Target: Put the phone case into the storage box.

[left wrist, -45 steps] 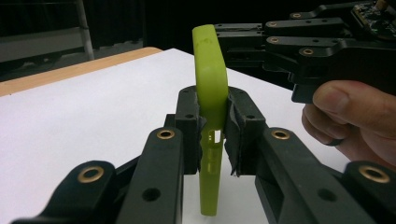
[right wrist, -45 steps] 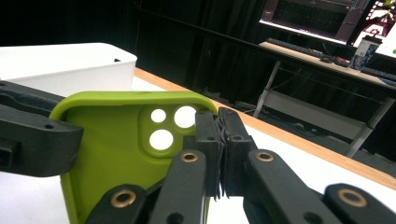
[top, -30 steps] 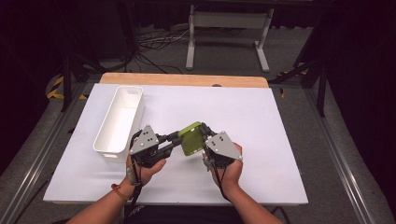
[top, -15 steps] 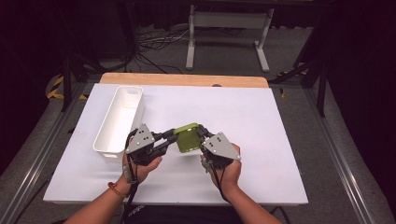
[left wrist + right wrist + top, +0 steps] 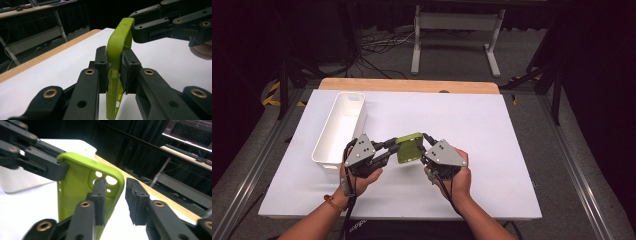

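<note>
A lime-green phone case [image 5: 409, 147] is held on edge above the white table [image 5: 492, 130], between my two grippers. My left gripper [image 5: 396, 148] is shut on its left side; in the left gripper view both pads press on the case [image 5: 117, 50] at my left gripper [image 5: 115, 65]. My right gripper [image 5: 421, 146] is at the case's right end and its jaws have just been opening. In the right gripper view one finger [image 5: 98, 192] lies inside the case [image 5: 75, 185], while the other finger [image 5: 136, 200] stands clear of the rim, so my right gripper [image 5: 116, 195] is open.
A long white bin [image 5: 339, 127] stands at the table's left, close to the left hand. A wooden strip [image 5: 412, 85] runs along the far edge. Behind it on the floor are a metal stand [image 5: 457, 30] and cables. Bare table lies right of the hands.
Both hands and the case keep their place. The high view is too small to show a difference at the jaws.
</note>
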Demonstrator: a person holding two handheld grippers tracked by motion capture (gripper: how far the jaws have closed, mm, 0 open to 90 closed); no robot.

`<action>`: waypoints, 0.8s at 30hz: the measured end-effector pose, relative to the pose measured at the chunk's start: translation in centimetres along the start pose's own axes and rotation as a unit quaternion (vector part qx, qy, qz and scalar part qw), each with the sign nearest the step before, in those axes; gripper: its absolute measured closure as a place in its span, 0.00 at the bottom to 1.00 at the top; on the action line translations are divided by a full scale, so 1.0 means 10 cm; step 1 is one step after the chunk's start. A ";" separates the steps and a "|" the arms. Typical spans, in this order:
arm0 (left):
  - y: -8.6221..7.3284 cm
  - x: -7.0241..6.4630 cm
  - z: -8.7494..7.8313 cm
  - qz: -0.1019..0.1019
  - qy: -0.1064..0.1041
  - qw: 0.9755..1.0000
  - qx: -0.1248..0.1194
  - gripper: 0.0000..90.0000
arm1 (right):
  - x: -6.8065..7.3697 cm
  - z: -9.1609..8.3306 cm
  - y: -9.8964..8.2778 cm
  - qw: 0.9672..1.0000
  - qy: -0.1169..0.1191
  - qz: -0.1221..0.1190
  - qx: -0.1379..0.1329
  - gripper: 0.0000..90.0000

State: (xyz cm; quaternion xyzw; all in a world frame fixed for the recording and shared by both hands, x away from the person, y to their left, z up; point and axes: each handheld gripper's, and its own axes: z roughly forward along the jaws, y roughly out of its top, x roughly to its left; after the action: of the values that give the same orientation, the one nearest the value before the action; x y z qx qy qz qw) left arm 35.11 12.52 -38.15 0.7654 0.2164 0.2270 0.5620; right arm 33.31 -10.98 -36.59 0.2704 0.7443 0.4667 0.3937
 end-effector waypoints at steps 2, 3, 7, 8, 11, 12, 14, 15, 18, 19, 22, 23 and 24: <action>0.01 -0.01 0.00 0.000 -0.002 1.000 0.007 0.87 | 0.01 0.00 0.01 1.000 0.013 -0.013 0.000 0.72; 0.01 -0.01 0.00 -0.001 0.000 1.000 0.006 0.87 | 0.01 0.00 0.02 1.000 0.017 -0.015 -0.001 0.70; 0.02 -0.01 -0.01 -0.006 0.003 1.000 0.014 0.87 | 0.03 -0.01 0.04 0.999 0.025 -0.026 0.000 0.60; 0.02 -0.01 -0.01 -0.008 0.003 1.000 0.016 0.87 | 0.03 -0.01 0.05 0.999 0.029 -0.025 -0.001 0.56; 0.02 -0.01 -0.02 -0.006 0.014 1.000 0.018 0.87 | 0.04 -0.01 0.06 0.999 0.034 -0.030 -0.002 0.48; 0.02 -0.01 -0.02 -0.006 0.014 1.000 0.018 0.87 | 0.04 -0.01 0.07 0.999 0.038 -0.032 0.000 0.47; 0.02 0.01 -0.02 -0.012 0.011 1.000 0.020 0.87 | 0.04 -0.01 0.07 0.999 0.040 -0.033 0.001 0.45; 0.02 0.02 -0.02 -0.013 0.013 1.000 0.017 0.87 | 0.03 0.00 0.07 0.998 0.043 -0.034 0.001 0.44; 0.02 0.04 -0.02 -0.016 0.015 1.000 0.018 0.87 | 0.00 0.01 0.06 0.998 0.051 -0.023 0.004 0.40; 0.02 0.05 -0.03 -0.017 0.015 1.000 0.016 0.87 | -0.02 0.02 0.05 0.999 0.051 -0.018 0.004 0.38; 0.03 0.06 -0.05 -0.016 0.017 1.000 0.011 0.87 | -0.07 0.01 0.04 0.999 0.054 -0.002 -0.002 0.35; 0.03 0.06 -0.05 -0.016 0.017 1.000 0.011 0.87 | -0.07 0.01 0.04 0.999 0.054 -0.002 -0.002 0.35; 0.04 0.07 -0.06 -0.014 0.018 1.000 0.013 0.87 | -0.10 -0.01 0.03 0.999 0.054 0.000 -0.004 0.34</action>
State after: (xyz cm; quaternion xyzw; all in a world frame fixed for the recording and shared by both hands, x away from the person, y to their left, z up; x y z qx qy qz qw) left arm 35.38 13.26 -37.57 0.7653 0.2404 0.2302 0.5510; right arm 33.80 -11.66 -35.93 0.2433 0.7626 0.4836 0.3542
